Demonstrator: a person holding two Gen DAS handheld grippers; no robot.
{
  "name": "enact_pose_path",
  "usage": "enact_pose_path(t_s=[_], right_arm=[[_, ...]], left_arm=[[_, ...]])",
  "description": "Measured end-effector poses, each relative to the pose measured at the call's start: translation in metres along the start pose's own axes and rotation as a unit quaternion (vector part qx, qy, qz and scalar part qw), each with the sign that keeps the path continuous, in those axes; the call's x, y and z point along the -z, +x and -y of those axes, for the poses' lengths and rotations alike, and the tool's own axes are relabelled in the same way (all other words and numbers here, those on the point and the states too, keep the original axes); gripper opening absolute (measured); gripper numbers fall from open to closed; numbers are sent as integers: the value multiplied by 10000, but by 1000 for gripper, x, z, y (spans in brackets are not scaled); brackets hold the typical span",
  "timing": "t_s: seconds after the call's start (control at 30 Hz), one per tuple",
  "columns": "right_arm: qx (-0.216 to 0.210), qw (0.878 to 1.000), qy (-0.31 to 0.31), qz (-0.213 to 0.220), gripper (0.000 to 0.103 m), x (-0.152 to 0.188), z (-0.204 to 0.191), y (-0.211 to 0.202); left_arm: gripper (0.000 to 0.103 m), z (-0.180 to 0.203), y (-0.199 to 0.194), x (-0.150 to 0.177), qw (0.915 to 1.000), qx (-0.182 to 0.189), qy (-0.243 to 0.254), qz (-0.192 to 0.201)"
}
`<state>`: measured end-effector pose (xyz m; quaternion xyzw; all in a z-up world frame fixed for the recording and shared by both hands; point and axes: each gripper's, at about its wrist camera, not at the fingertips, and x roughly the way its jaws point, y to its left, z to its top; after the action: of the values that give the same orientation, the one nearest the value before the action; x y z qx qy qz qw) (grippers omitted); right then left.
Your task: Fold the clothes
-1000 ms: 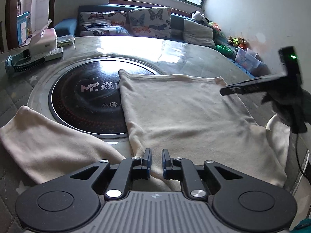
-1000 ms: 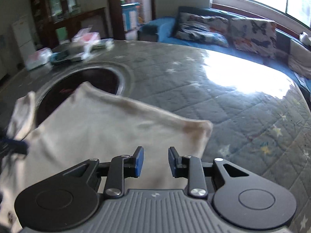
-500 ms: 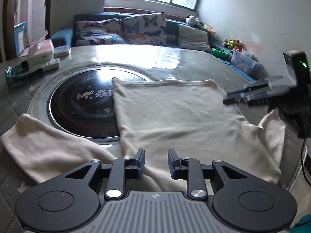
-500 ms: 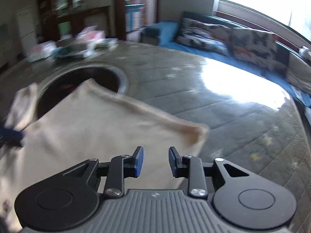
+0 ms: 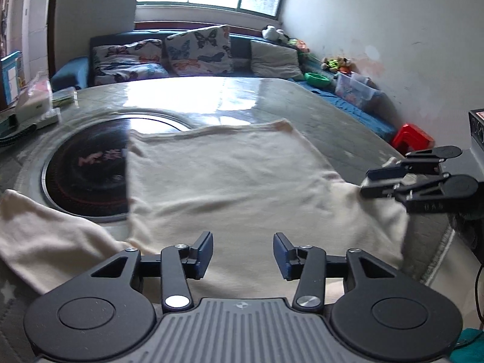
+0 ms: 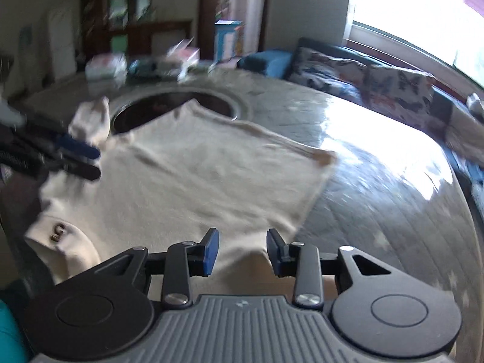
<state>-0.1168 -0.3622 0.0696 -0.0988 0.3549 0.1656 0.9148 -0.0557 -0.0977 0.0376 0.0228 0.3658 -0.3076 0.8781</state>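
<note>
A cream shirt (image 5: pixel 230 181) lies spread flat on the round table (image 5: pixel 272 96), partly over a black round insert (image 5: pixel 87 175). One sleeve (image 5: pixel 45 236) trails off to the left. My left gripper (image 5: pixel 242 251) hovers over the shirt's near edge. Its jaws are opening, and the cloth lies beneath them, not pinched. In the right wrist view my right gripper (image 6: pixel 242 248) is over the near edge of the shirt (image 6: pixel 196 187). Its jaws are also opening with nothing clamped. Each view shows the other gripper, the right gripper (image 5: pixel 366 182) by the right sleeve and the left gripper (image 6: pixel 96 163) at the left.
Boxes and packets (image 5: pixel 33 103) sit at the table's far left. A sofa with butterfly cushions (image 5: pixel 181 54) runs behind the table under the window. A red stool (image 5: pixel 411 139) stands past the right side. The table's rim (image 5: pixel 438 260) curves close on the right.
Both pairs of jaws have spread wider. The right gripper has swung to the right and drawn back from the shirt; the left one has also shifted, and the shirt looks flatter.
</note>
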Motion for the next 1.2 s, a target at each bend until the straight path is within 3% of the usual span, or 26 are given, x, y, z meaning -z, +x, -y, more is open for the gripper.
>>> enact_pose_path(t_s=[0.17,0.4,0.6,0.67,0.73,0.8,1.03,1.2], right_arm=[[1154,9920,500,-53,42,29,46,-22],[2358,9603,1477,-197,42,60,115,-33],[2136,9437,2513,-280,39,83,149,-35],[2020,9402,2736,-181,30,89,153,-38],[1999,9390,2797,-116,9,91,154,-40],[2302,9377,2601,-136,6,90,147,-42],[2750,9285,2479,-281,6,87,148,-39],[2687,9354,2294,-134,12,72,140,-48]], left_arm=[[48,20,11,4,9995,201,163,-156],[51,36,15,9,9987,336,292,-244],[51,43,18,13,9982,338,354,-333],[51,44,18,13,9981,337,373,-346],[52,46,18,13,9980,359,401,-337],[54,47,18,13,9978,379,431,-316],[54,46,17,17,9979,363,416,-345],[55,33,5,16,9992,237,252,-196]])
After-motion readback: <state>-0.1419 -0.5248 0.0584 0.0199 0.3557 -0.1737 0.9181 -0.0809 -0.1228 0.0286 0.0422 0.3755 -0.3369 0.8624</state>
